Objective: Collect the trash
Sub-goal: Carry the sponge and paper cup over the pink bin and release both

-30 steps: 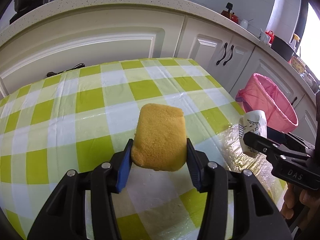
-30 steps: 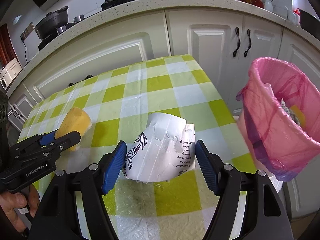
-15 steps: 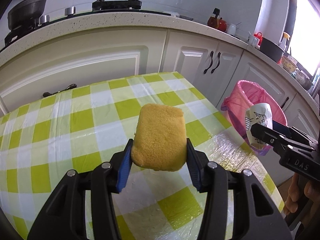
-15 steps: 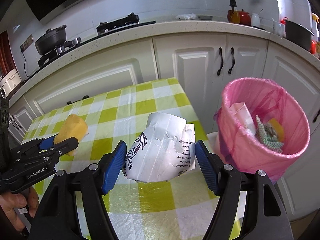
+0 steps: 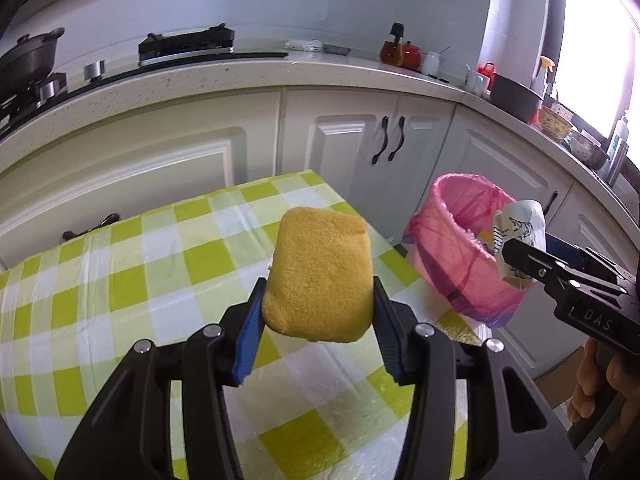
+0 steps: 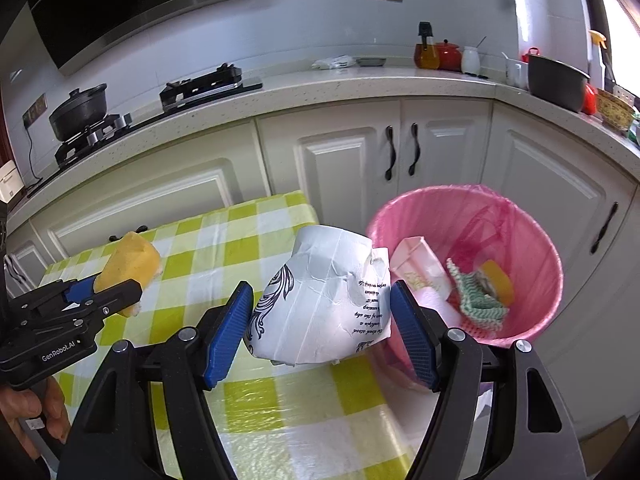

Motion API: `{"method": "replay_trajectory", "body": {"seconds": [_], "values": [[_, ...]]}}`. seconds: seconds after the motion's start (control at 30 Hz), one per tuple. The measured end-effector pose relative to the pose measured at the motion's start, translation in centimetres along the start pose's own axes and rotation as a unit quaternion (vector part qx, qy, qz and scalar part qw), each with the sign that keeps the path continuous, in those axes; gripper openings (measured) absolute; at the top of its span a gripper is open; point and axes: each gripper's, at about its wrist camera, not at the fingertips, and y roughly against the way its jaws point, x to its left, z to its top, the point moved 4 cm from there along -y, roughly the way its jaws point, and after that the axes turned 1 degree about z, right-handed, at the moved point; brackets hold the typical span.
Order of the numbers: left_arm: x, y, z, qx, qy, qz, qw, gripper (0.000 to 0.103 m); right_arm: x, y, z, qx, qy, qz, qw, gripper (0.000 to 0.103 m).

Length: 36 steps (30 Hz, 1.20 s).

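My left gripper (image 5: 318,312) is shut on a yellow sponge (image 5: 320,274), lifted above the green-checked table (image 5: 120,280). In the right wrist view that sponge (image 6: 128,264) shows at the left, clamped in the left gripper (image 6: 116,292). My right gripper (image 6: 322,316) is shut on a crumpled white paper cup (image 6: 320,300) with black print, held over the table's right edge beside the pink-lined trash bin (image 6: 532,240). From the left wrist view the cup (image 5: 520,228) hangs at the bin (image 5: 452,248) rim, gripped by the right gripper (image 5: 516,264). The bin holds a pink carton, a green cloth and a yellow piece.
White kitchen cabinets (image 6: 360,152) stand close behind the table and bin. The counter (image 5: 280,76) carries a stove, a black pot (image 6: 78,110), jars and a dark pan. A hand (image 5: 596,388) holds the right gripper's handle. A black cable (image 5: 90,226) lies at the table's far edge.
Both grippers rose and swung right toward the bin with their loads still clamped. The bin's inside has come into the right wrist view, and the cup now hangs at its rim.
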Motion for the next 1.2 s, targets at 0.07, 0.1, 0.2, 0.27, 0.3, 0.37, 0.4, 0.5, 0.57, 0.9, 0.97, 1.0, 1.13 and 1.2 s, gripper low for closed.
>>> {"method": "replay_trajectory", "body": {"seconds": [0.07, 0.1, 0.2, 0.27, 0.3, 0.37, 0.4, 0.5, 0.57, 0.9, 0.97, 1.0, 1.13, 1.2], "values": [[-1.0, -0.1, 0.8, -0.004, -0.007, -0.005, 1.0, 0.048, -1.0, 0.3, 0.3, -0.004, -0.004, -0.005, 1.0, 0.067], [-1.5, -0.2, 1.2, -0.006, -0.011, -0.007, 0.9999, 0.048, -1.4, 0.4, 0.4, -0.005, -0.007, -0.006, 1.0, 0.067], [-2.8, -0.3, 2.2, -0.01, -0.022, -0.014, 0.9996, 0.048, -2.8, 0.8, 0.9, -0.011, -0.012, -0.014, 1.0, 0.067], [-3.7, -0.4, 2.9, -0.013, -0.028, -0.018, 0.9993, 0.048, -3.8, 1.0, 1.2, -0.014, -0.015, -0.018, 1.0, 0.067], [-4.2, -0.5, 3.3, -0.015, -0.032, -0.021, 0.9992, 0.048, -4.2, 1.1, 1.4, -0.016, -0.015, -0.021, 1.0, 0.067], [-5.1, -0.7, 4.0, -0.018, -0.039, -0.025, 0.9987, 0.048, -5.1, 1.2, 1.8, -0.019, -0.016, -0.027, 0.999, 0.067], [-5.6, -0.9, 4.4, -0.019, -0.043, -0.028, 0.9985, 0.048, -5.9, 1.3, 2.1, -0.021, -0.018, -0.03, 0.999, 0.067], [-7.3, -1.4, 5.4, -0.022, -0.052, -0.039, 0.9976, 0.048, -7.5, 1.4, 2.6, -0.025, -0.022, -0.04, 0.999, 0.067], [-8.5, -1.8, 6.1, -0.023, -0.056, -0.047, 0.9971, 0.048, -8.6, 1.3, 3.1, -0.027, -0.024, -0.047, 0.998, 0.067], [-14.4, -4.5, 9.7, -0.026, -0.084, -0.093, 0.9917, 0.048, -13.4, -0.1, 5.1, -0.034, -0.035, -0.073, 0.996, 0.067], [-15.5, -5.3, 10.3, -0.025, -0.093, -0.101, 0.9902, 0.048, -14.3, -0.4, 5.4, -0.035, -0.036, -0.078, 0.996, 0.067], [-15.9, -5.7, 10.5, -0.023, -0.097, -0.105, 0.9895, 0.048, -14.9, -0.6, 5.6, -0.034, -0.037, -0.08, 0.995, 0.067], [-17.5, -7.4, 11.4, -0.014, -0.1, -0.119, 0.9877, 0.048, -16.4, -1.7, 6.1, -0.03, -0.04, -0.086, 0.995, 0.067], [-18.2, -8.3, 11.8, -0.01, -0.103, -0.125, 0.9868, 0.048, -17.1, -2.2, 6.3, -0.026, -0.042, -0.087, 0.995, 0.067]]}}
